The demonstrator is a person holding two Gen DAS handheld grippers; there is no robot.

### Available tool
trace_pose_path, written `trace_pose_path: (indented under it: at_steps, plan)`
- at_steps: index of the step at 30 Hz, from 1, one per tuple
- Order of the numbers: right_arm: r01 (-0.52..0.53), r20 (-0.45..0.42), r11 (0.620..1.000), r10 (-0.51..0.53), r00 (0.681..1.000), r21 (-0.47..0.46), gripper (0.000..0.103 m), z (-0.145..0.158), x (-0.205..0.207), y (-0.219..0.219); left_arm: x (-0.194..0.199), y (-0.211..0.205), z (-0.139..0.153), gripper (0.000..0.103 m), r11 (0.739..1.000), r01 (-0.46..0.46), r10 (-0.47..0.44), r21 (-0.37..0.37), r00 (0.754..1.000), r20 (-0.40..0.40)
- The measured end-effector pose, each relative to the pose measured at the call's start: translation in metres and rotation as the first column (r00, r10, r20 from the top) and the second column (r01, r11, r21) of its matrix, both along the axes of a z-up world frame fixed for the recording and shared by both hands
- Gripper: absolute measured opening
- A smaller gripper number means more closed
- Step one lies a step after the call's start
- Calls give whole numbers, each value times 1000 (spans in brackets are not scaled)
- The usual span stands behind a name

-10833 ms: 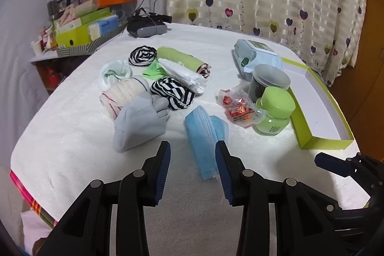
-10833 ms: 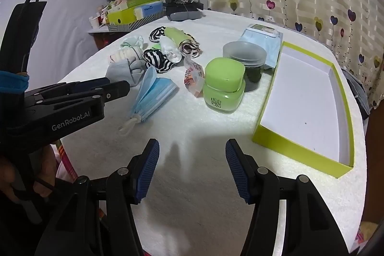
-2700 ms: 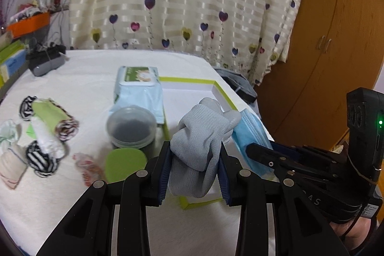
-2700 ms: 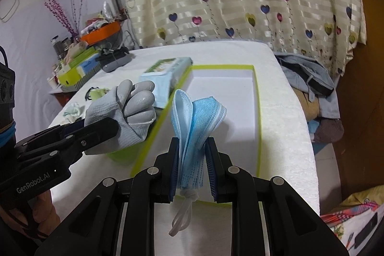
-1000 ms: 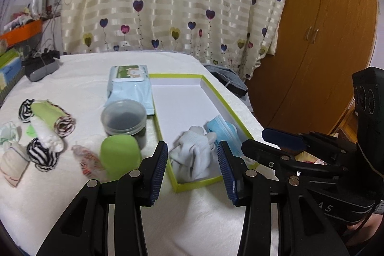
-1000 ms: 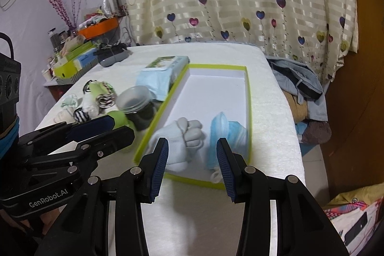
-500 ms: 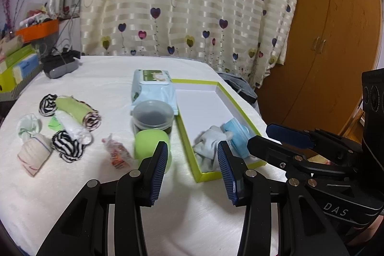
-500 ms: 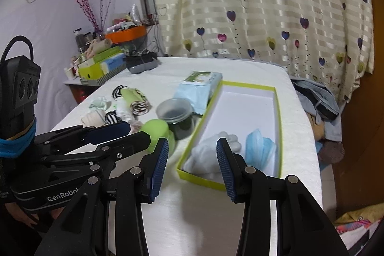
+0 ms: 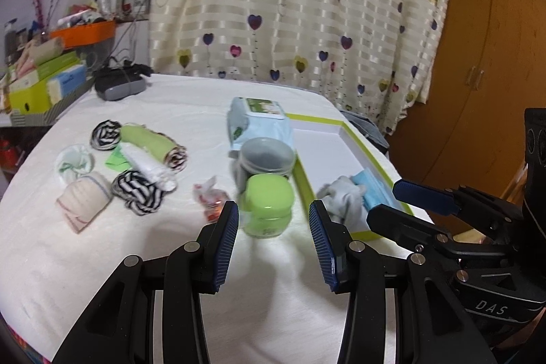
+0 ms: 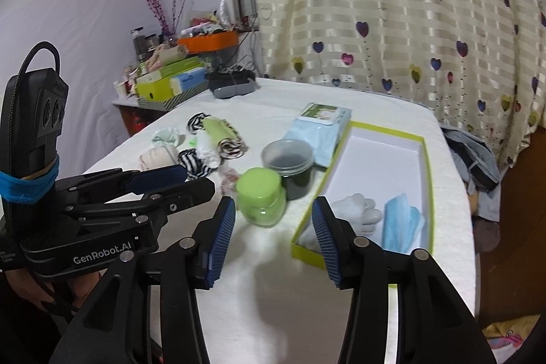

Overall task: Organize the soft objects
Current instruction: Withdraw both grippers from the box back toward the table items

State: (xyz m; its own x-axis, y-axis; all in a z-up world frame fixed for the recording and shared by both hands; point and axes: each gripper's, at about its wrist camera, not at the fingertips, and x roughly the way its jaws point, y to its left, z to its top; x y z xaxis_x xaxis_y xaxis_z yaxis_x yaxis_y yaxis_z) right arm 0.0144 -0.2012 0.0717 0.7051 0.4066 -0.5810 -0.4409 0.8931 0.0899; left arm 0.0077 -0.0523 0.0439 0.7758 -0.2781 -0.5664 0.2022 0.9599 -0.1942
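Both sets of tongs hang over the near edge of the worktop [image 9: 170, 111] with nothing between their blades: the left tongs [image 9: 273, 237] stand released and wide, and the right tongs [image 10: 273, 237] are still spreading, empty too. That fits what lies in the lime-edged box [image 10: 425, 159]: a grey glove [image 10: 358, 210] and a blue face mask [image 10: 399, 224] sit side by side at its near end, at about 4 o'clock from the middle of the worktop, dropped there because the box looks like the home for soft things. The rest of the soft pile waits at about 9 o'clock: striped sock rolls [image 9: 140, 190], a green roll [image 9: 150, 142], a cream cloth [image 9: 85, 198] and a pale sock [image 9: 75, 162], huddled together and well apart from the box. Between pile and box stand the hard things, a green-lidded jar [image 9: 268, 203] and a grey-lidded jar [image 9: 266, 156] touching each other, with a wipes pack [image 9: 259, 121] behind them, likely left out as not soft. I judge the next reach goes to the pile, round the jars.
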Motion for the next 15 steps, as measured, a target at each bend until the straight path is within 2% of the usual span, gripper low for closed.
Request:
trace_pose_path:
  at_steps: [15]
  plan:
    - [-96,-29,995,96,995,3,50,-7,6,30,0,34,-11,42,996,-84,83,-18,996,-29]
